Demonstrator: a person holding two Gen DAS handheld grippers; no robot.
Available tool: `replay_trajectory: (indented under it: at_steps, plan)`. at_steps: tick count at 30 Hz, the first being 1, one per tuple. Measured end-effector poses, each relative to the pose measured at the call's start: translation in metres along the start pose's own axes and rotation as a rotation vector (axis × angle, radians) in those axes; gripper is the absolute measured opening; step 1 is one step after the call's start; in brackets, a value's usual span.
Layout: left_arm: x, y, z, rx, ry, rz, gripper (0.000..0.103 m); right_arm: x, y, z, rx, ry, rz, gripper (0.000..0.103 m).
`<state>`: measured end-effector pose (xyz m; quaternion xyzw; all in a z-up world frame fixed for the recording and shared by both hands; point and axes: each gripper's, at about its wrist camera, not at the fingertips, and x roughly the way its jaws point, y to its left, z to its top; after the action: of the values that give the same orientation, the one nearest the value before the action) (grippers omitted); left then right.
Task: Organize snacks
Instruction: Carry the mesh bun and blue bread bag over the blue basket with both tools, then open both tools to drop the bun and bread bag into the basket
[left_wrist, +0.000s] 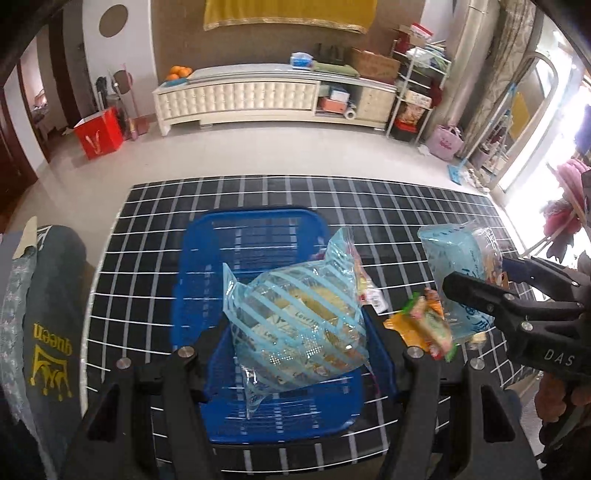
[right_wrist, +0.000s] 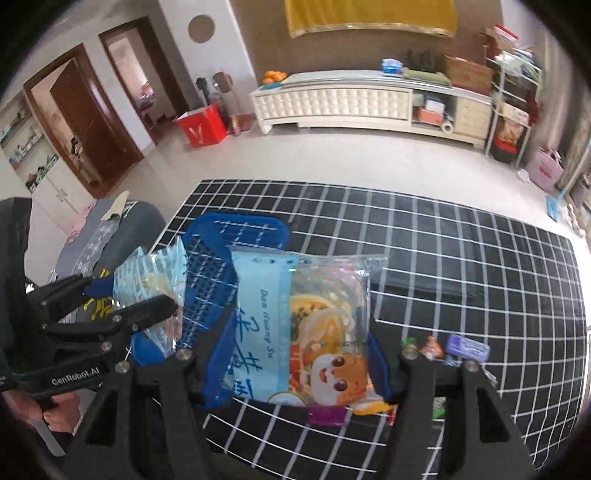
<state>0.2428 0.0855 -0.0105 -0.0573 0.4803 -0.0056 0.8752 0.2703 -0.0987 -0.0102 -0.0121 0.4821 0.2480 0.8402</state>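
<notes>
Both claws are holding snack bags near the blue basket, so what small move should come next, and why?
Probably open the left claw: its striped light-blue snack bag already hangs over the blue slatted plastic basket. The right claw holds the cartoon-printed snack bag beside the basket.

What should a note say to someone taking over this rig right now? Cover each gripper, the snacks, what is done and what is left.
Left gripper: shut on striped snack bag, held over the blue basket.
Right gripper: shut on cartoon snack bag, beside the basket.
Done: both bags lifted.
Left: put both in the basket, then collect the small loose snacks on the grid mat.
</notes>
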Motion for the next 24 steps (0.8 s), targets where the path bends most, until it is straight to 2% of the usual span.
replay_trajectory:
  at_steps: [3,10,17,24]
  plan:
    - [0.0,0.029,0.001,-0.011,0.006,0.019,0.062,0.015,0.018,0.007,-0.024,0.012,0.009,0.068]
    - [0.025,0.063,0.011,-0.003,0.046,0.007,0.062,0.058,0.048,0.021,-0.052,0.067,0.017,0.068]
    - [0.056,0.083,0.024,-0.008,0.082,-0.033,0.062,0.093,0.055,0.038,-0.041,0.124,0.018,0.068]
    - [0.075,0.09,0.037,0.002,0.087,-0.033,0.062,0.111,0.061,0.049,-0.062,0.131,-0.022,0.068]
